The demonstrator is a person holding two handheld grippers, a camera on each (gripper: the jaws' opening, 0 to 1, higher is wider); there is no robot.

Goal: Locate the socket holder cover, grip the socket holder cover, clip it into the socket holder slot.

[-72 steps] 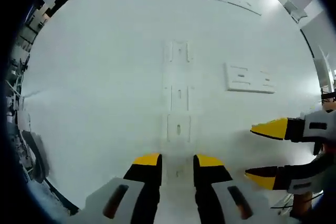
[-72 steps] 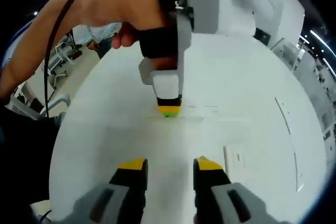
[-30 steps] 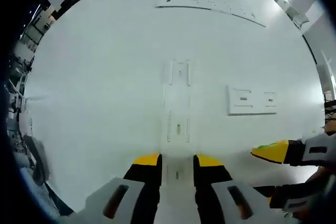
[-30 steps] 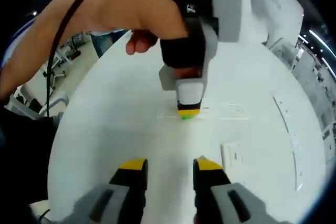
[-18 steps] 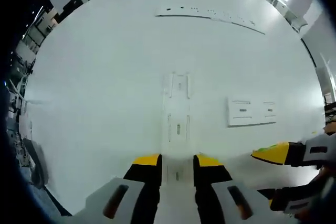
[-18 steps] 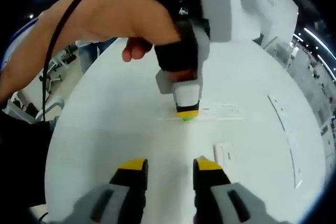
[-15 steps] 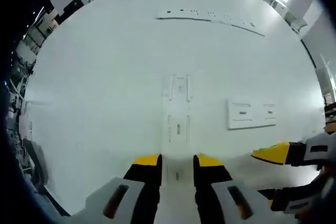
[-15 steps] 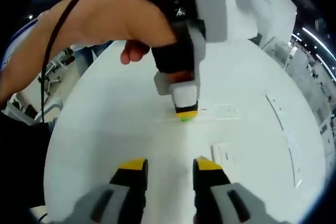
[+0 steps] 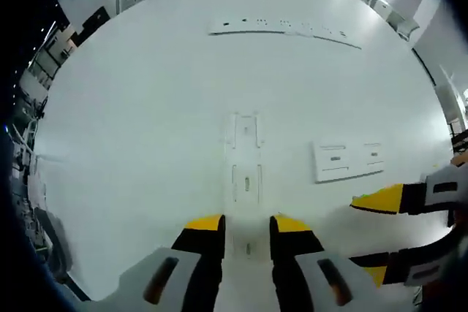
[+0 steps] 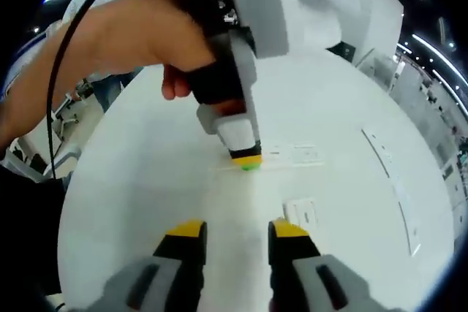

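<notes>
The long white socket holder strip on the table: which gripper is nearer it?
Left. The left gripper straddles the socket holder strip's near end; the right gripper hangs off to its right, apart.

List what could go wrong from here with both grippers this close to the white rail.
1. The left gripper straddles the near end of the long white rail; white on a white table, its edges are easy to misjudge.
2. The right gripper is open beside it and could bump the left one.
3. The white socket plate lies loose beside the rail and could be knocked.
</notes>
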